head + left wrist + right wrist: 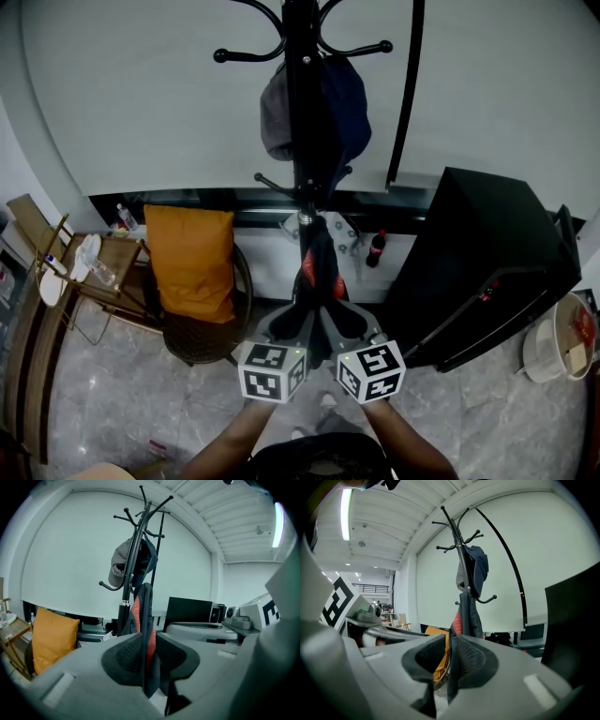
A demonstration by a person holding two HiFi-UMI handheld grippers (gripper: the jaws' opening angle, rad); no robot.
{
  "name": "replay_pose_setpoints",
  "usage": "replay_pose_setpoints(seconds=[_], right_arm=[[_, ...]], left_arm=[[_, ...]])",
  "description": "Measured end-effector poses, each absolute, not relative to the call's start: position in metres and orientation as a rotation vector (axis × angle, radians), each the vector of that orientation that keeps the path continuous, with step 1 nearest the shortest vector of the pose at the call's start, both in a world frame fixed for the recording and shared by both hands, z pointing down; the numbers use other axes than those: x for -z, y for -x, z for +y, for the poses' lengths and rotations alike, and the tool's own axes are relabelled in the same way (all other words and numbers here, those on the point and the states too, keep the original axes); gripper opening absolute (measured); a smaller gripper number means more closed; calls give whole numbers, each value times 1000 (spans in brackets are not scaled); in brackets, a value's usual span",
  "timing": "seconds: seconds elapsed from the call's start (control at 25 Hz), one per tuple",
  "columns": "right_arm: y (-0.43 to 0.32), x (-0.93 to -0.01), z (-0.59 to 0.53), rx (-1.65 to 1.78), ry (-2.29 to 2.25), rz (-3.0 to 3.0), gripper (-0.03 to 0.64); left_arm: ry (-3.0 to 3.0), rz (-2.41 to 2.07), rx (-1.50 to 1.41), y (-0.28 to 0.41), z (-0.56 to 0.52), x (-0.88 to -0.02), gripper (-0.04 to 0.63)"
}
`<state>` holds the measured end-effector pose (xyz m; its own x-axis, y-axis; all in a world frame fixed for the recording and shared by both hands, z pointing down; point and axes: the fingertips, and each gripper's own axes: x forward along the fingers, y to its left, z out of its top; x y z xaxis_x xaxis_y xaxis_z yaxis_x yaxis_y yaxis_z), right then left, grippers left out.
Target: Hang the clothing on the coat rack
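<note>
A black coat rack [302,103] stands straight ahead, with a grey cap [276,120] and a dark blue cap [345,112] hung on its upper hooks. A black-and-red garment [319,262] stretches from the rack's lower part down to both grippers. My left gripper [302,323] and right gripper [334,323] sit side by side below the rack, each shut on a fold of this garment [146,634] [454,658]. In the gripper views the cloth runs up between the pads toward the pole [131,569] [464,569]. Whether the garment rests on a hook is hidden.
An orange cushion [192,262] leans on a dark round chair [202,333] to the left. A black cabinet [487,272] stands on the right, a cola bottle [377,248] by the wall. A wooden side table [84,272] holds small items at far left, a pale bin [562,347] at far right.
</note>
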<state>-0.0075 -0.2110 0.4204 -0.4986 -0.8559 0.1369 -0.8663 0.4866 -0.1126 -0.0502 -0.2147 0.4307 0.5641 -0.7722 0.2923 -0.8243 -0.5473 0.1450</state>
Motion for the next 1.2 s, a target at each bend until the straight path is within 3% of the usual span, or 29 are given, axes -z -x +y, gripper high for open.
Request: replay_pose_setpoints(seconds=[0.68,1.2], right_arm=[[16,-418,-178,-234,-1542,-2638,2],[13,-413,-170,-181,-1552,-2632,2]], left_arm=[[-2548,-1288,-303,57,-183,-435,52],[-2611,-1264,-273,50,-176,-428,17]])
